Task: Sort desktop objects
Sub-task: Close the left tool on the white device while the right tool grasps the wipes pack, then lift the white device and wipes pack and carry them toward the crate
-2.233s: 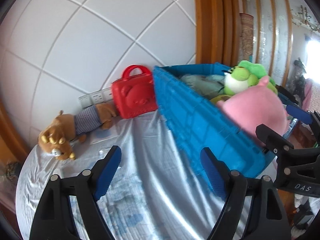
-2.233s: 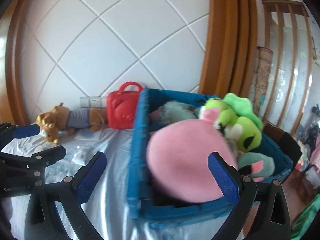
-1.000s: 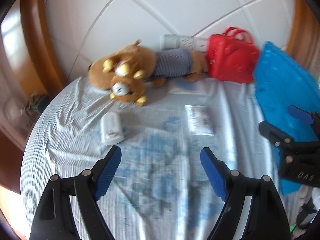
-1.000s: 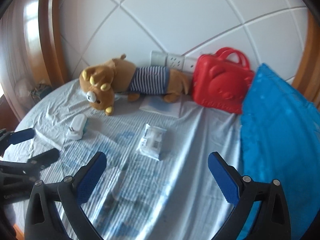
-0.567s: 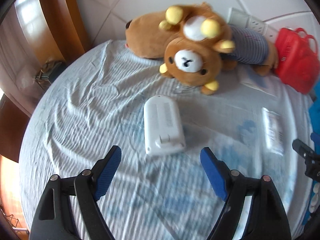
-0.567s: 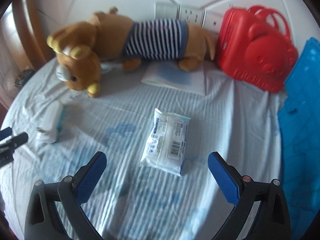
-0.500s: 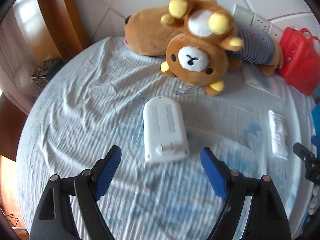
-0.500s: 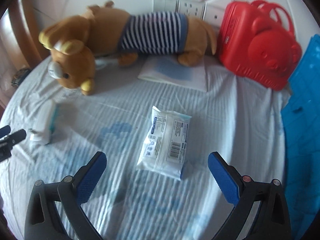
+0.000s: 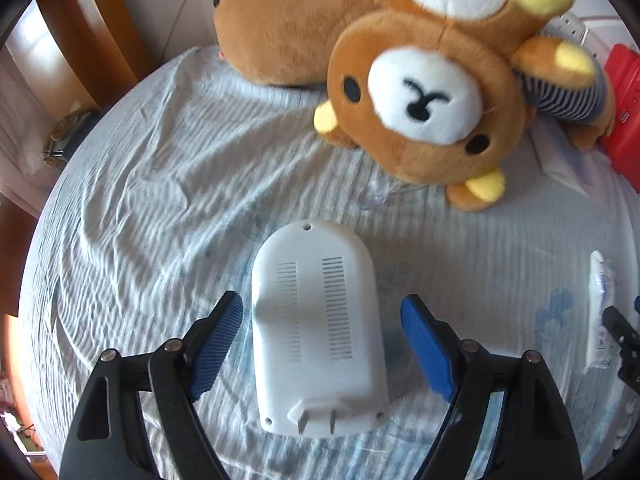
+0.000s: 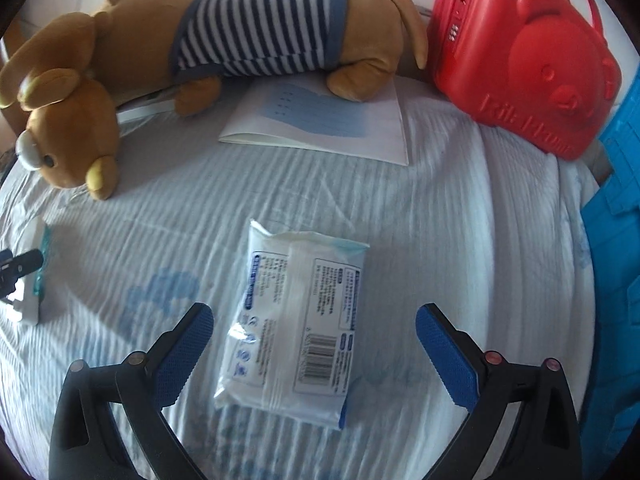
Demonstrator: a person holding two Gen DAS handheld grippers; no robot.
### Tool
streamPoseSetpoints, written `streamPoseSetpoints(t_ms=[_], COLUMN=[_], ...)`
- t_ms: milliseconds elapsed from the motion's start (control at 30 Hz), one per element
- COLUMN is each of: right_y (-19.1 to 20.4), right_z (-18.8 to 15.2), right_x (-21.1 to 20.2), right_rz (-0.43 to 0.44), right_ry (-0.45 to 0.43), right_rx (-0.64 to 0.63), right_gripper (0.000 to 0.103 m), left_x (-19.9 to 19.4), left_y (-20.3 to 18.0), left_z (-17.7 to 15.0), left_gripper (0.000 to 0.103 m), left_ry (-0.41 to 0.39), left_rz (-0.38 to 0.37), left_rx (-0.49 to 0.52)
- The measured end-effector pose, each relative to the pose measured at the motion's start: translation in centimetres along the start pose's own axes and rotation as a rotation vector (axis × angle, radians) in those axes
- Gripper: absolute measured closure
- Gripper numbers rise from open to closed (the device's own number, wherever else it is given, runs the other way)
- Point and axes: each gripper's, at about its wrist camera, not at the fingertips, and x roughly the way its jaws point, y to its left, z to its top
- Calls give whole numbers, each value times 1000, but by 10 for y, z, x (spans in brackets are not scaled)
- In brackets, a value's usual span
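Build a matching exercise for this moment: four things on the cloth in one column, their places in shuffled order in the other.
Things:
1. plug-in device
2. wipes pack
3. booklet
4. red case

Places:
A. partly under the striped plush's leg
B. between the open left tongs
C. against the wall, beside the blue bin
D. between the open right tongs

Pairs: 1-B, 2-D, 3-A, 4-C

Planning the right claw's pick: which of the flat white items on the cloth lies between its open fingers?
The wet-wipe pack, barcode side up, lies between the right claw fingers; the booklet sits farther off, under the plush dog.
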Motion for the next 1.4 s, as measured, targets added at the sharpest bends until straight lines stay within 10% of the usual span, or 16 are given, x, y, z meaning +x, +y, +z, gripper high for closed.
streamPoseSetpoints(t_ms=[433,567,700,1400], right_y=[-2,5,9,33], right_z=[-6,-6,-8,-37], right_x=[23,15,5,-172], right_rz=[30,52,100,113], right_ry=[51,32,25,-192], right_rx=[8,-30,-43,-138], right_gripper=[2,39,44,45], left_x=[14,2,-24,-169], left_y=[8,7,-1,-41], left_z=[-1,-5,-7,-63], left_gripper=[38,38,38,38], left_ry=[34,7,-44,-184], left_rz=[-69,-82,-111,-210], left_rx=[-26,-19,1,127])
